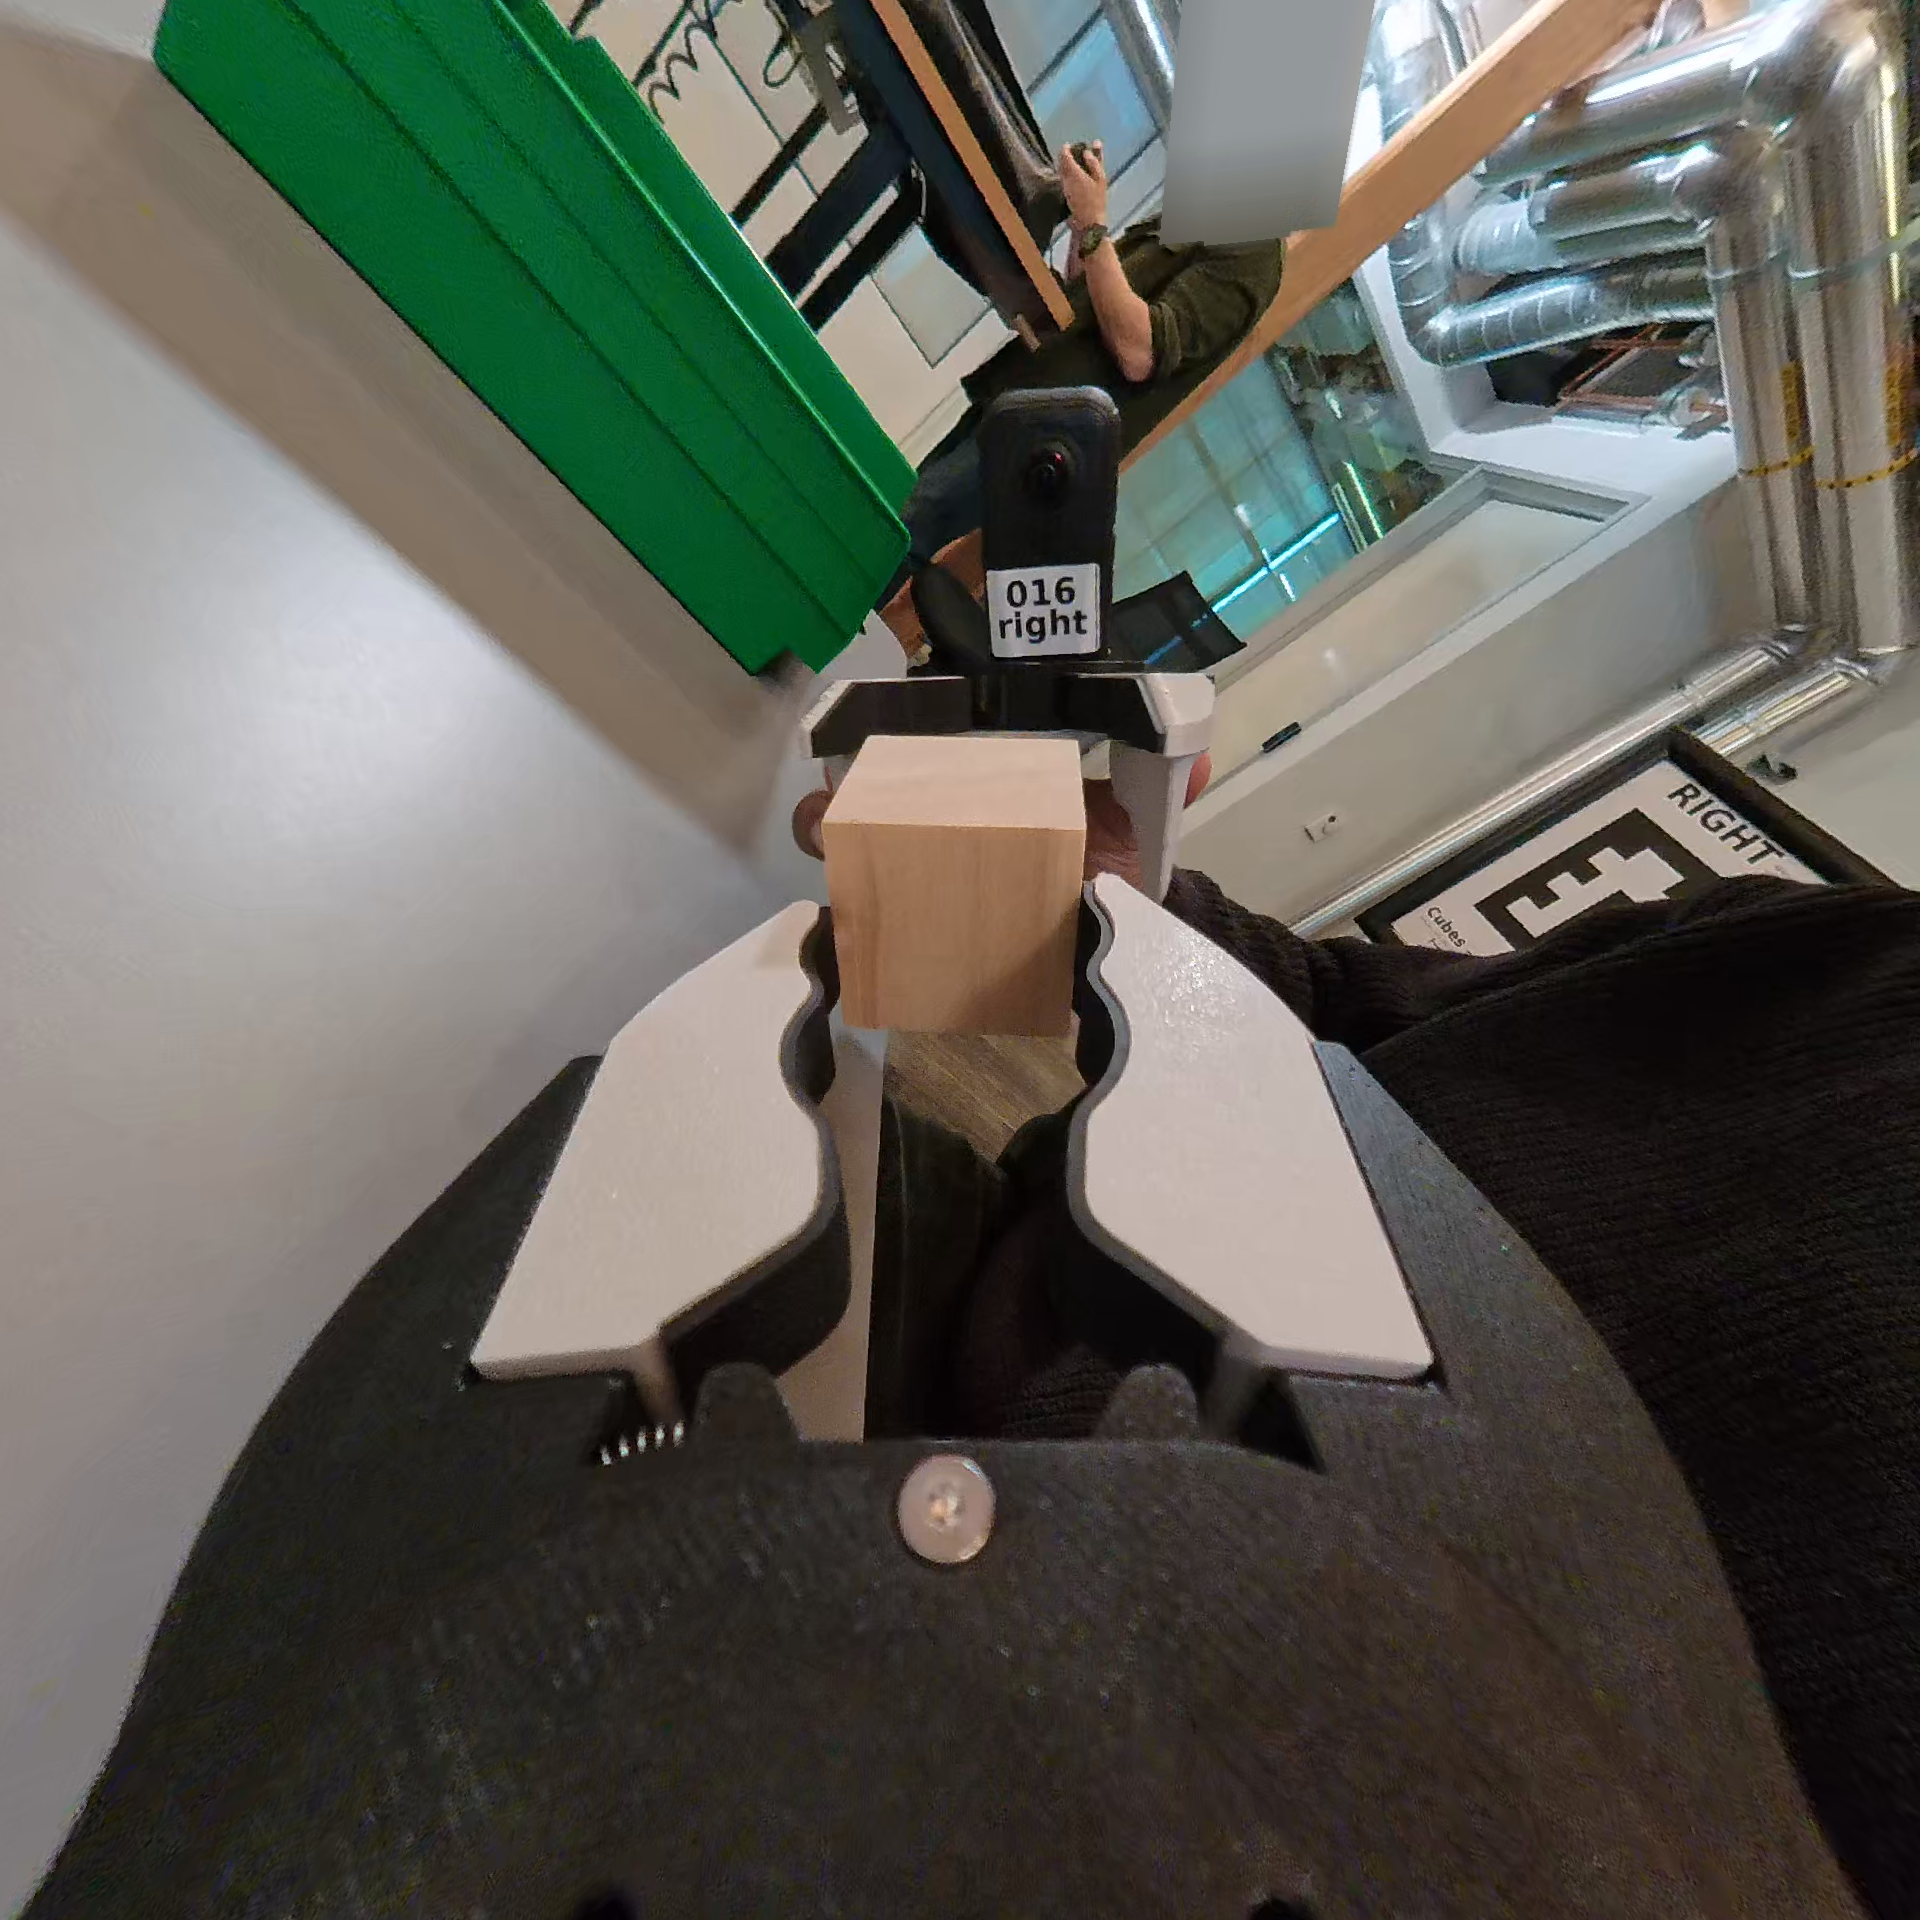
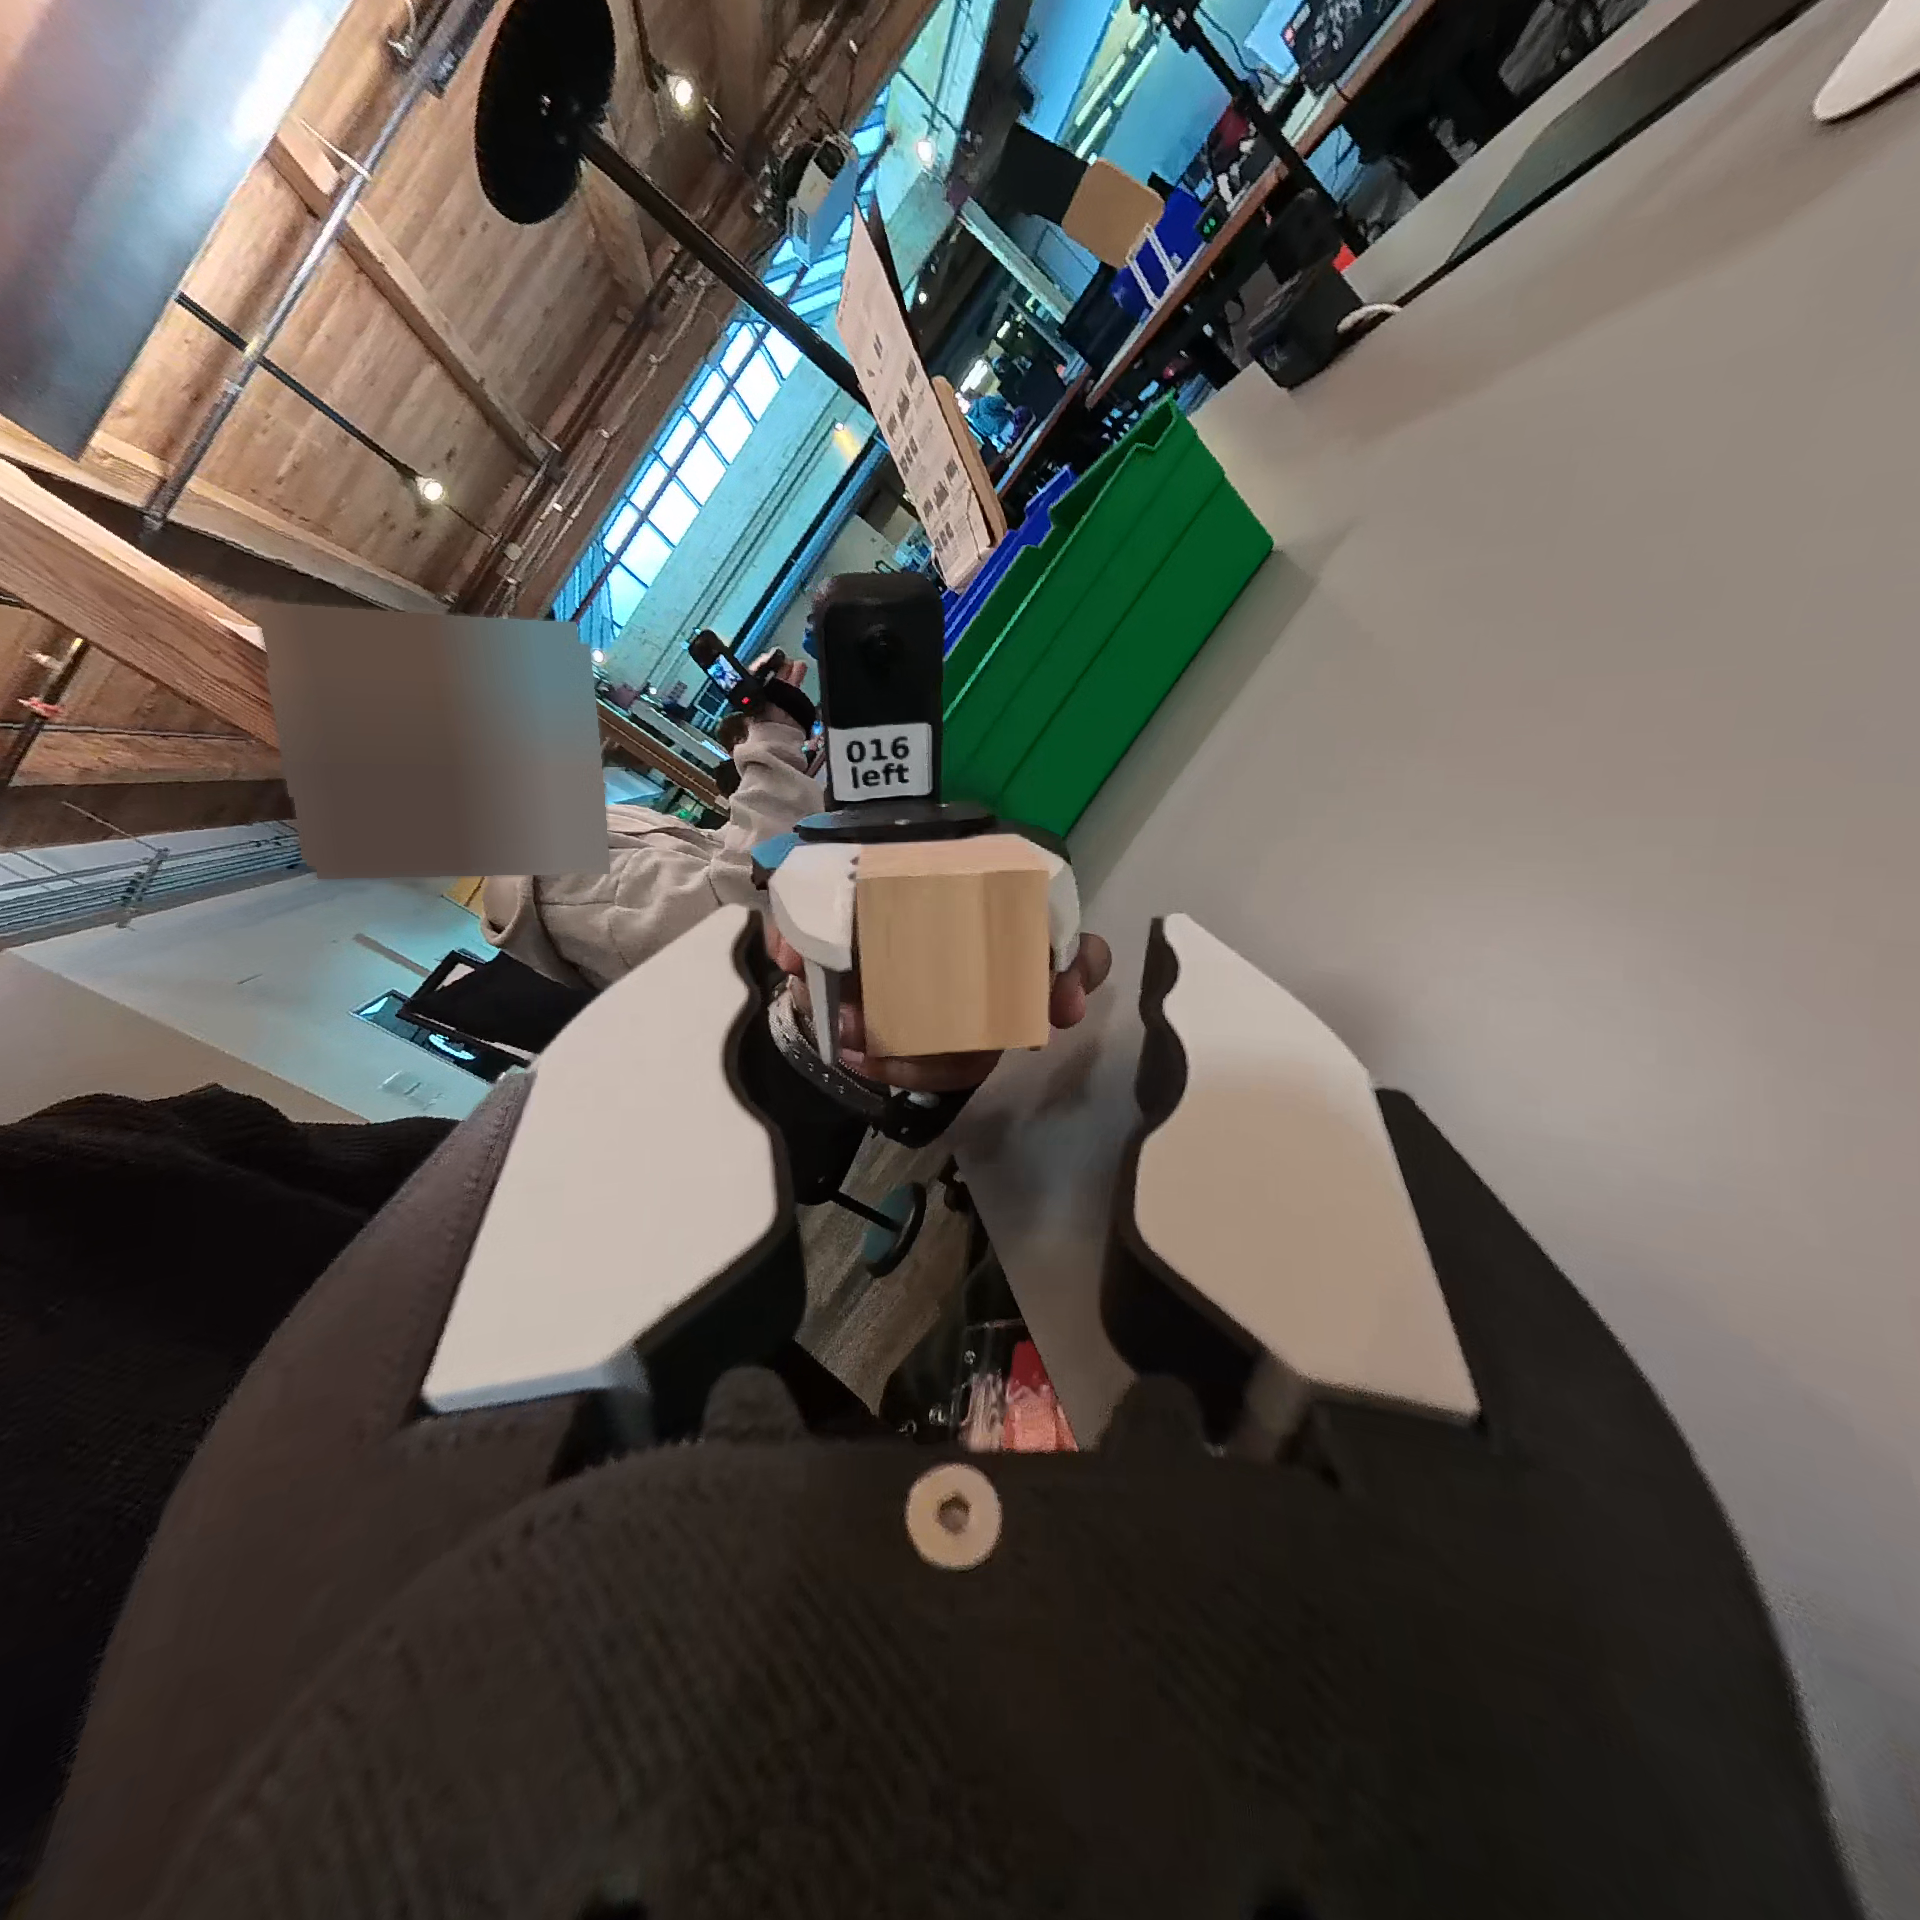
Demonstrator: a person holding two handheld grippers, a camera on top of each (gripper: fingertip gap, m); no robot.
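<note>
Left wrist view: a wooden cube (image 1: 954, 883) is seen clamped between the white fingertips of the left gripper (image 1: 954, 966), both wavy pads pressed on its side faces. The cube is held off the surface, over a strip of wood-grain floor. Directly behind the cube, the right gripper (image 1: 997, 774) is faced head-on, its black camera (image 1: 1049, 488) with a white sticker above it; its fingers are partly hidden by the cube, and contact with the cube cannot be told here. A green bin (image 1: 540, 301) is seen upper left on the grey table (image 1: 260, 831). A black knit sleeve (image 1: 1621, 1143) fills the right side. A seated person in a dark green top (image 1: 1164, 312) and silver ducts (image 1: 1766, 312) are seen in the background. A black-and-white marker board (image 1: 1590, 883) lies at right.

Right wrist view: the right gripper (image 2: 954, 966) is seen spread apart, nothing between its fingers (image 2: 623, 1174). The wooden cube (image 2: 951, 961) is seen ahead of the tips, apart from them, gripped by the left gripper (image 2: 925, 914), which faces this camera with its own black camera (image 2: 878, 675) on top. A hand (image 2: 1070, 977) is visible behind the cube. The green bin (image 2: 1101, 623) sits on the grey table (image 2: 1558, 831) beyond. A person in a beige hoodie (image 2: 623, 894) is seen at left, under wooden ceiling beams (image 2: 343, 312).
</note>
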